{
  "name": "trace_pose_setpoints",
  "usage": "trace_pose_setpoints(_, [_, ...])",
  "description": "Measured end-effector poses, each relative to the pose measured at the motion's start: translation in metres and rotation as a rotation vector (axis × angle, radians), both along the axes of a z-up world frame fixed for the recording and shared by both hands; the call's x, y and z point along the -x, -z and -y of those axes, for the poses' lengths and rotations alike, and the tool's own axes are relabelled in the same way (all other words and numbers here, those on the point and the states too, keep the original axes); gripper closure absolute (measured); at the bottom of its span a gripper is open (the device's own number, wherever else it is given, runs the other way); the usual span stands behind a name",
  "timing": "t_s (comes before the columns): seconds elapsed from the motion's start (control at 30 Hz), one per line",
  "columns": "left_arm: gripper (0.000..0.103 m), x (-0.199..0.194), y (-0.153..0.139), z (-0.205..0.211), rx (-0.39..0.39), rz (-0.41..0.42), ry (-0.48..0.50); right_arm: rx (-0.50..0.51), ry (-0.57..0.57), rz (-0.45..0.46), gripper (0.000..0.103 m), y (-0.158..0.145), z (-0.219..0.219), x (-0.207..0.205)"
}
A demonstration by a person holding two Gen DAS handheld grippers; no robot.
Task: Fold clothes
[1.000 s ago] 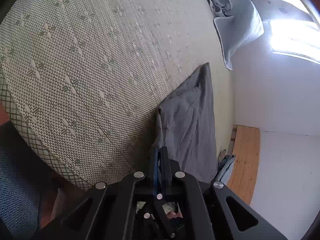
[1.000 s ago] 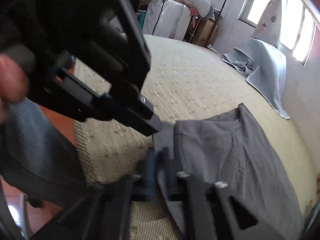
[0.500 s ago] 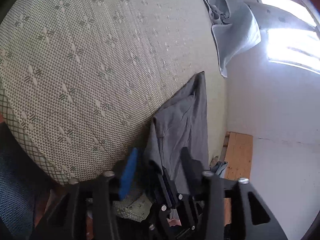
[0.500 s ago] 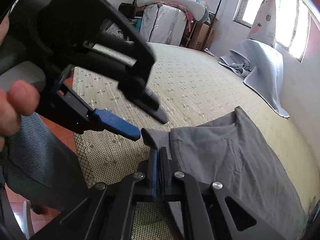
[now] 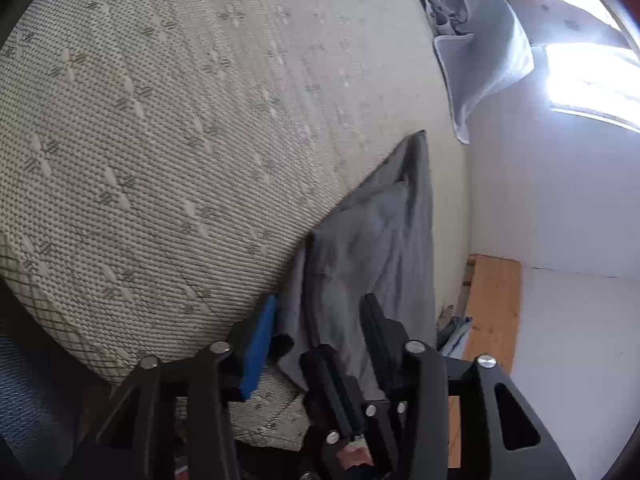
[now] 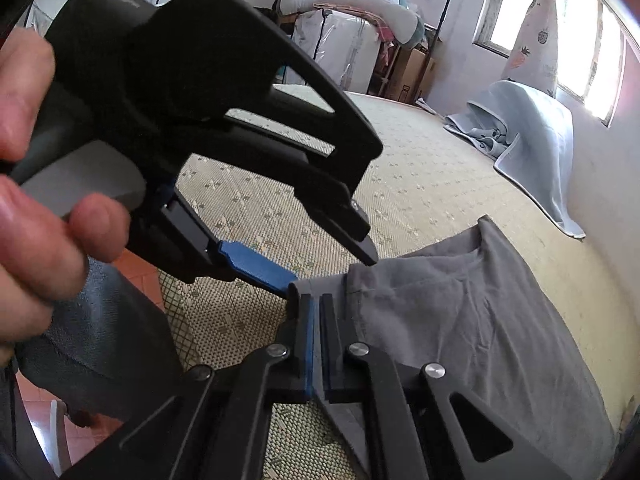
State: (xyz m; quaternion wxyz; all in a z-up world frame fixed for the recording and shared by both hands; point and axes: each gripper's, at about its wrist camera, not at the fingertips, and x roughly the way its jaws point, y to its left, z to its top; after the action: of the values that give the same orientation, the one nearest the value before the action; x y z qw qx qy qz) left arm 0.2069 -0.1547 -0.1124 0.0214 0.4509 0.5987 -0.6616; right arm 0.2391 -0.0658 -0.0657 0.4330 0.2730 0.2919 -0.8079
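A grey garment lies on the woven bed mat, its near corner lifted at the mat's front edge. My right gripper is shut on that corner of the garment. Just above it my left gripper, held by a hand, has its jaws apart and closing. In the left wrist view the left gripper straddles the garment's edge, cloth between the fingers but not pinched. The right gripper shows there below, between the left fingers.
A light blue blanket is bunched at the far side of the mat, under the window. A clothes rack with bags and boxes stands behind the bed. A wooden bed frame and white wall border the right.
My left gripper went from shut to jaws apart, letting go of the garment's edge, and has since narrowed a little. The right gripper stays shut on the corner.
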Motion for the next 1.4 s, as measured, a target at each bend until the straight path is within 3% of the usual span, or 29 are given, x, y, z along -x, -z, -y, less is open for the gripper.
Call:
trace_pose_setpoints(0.27, [0.060, -0.006, 0.005, 0.000, 0.004, 0.039, 0.008, -0.002, 0.046, 0.016, 0.100, 0.000, -0.010, 0.007])
trace_pose_setpoints(0.3, [0.060, -0.007, 0.006, -0.001, 0.000, 0.042, 0.011, -0.003, 0.055, 0.019, 0.097, 0.000, -0.012, 0.009])
trace_pose_setpoints(0.47, [0.060, -0.004, 0.004, -0.005, 0.018, 0.044, 0.024, 0.034, 0.104, 0.040, 0.067, -0.008, -0.027, 0.018])
trace_pose_setpoints(0.57, [0.060, -0.004, 0.002, -0.007, 0.030, 0.048, 0.032, 0.059, 0.135, 0.048, 0.064, -0.015, -0.035, 0.024])
trace_pose_setpoints(0.63, [0.081, -0.003, 0.003, -0.008, 0.033, 0.057, 0.041, 0.067, 0.144, 0.051, 0.063, -0.017, -0.037, 0.025])
trace_pose_setpoints(0.7, [0.092, -0.004, 0.005, -0.009, 0.031, 0.070, 0.046, 0.061, 0.141, 0.046, 0.061, -0.017, -0.037, 0.022])
trace_pose_setpoints(0.8, [0.098, -0.008, 0.005, -0.008, 0.031, 0.069, 0.037, 0.043, 0.121, 0.038, 0.056, -0.013, -0.032, 0.017])
trace_pose_setpoints(0.97, [0.100, -0.037, -0.002, 0.006, 0.018, 0.042, 0.031, -0.002, 0.095, 0.006, 0.045, -0.005, -0.024, 0.005])
trace_pose_setpoints(1.07, [0.100, -0.035, -0.003, 0.003, 0.009, 0.018, 0.035, -0.036, 0.081, -0.035, 0.036, 0.000, -0.018, -0.003])
trace_pose_setpoints(1.4, [0.101, 0.011, -0.013, -0.004, -0.033, -0.049, 0.047, -0.092, 0.112, -0.138, 0.035, 0.007, 0.001, -0.003])
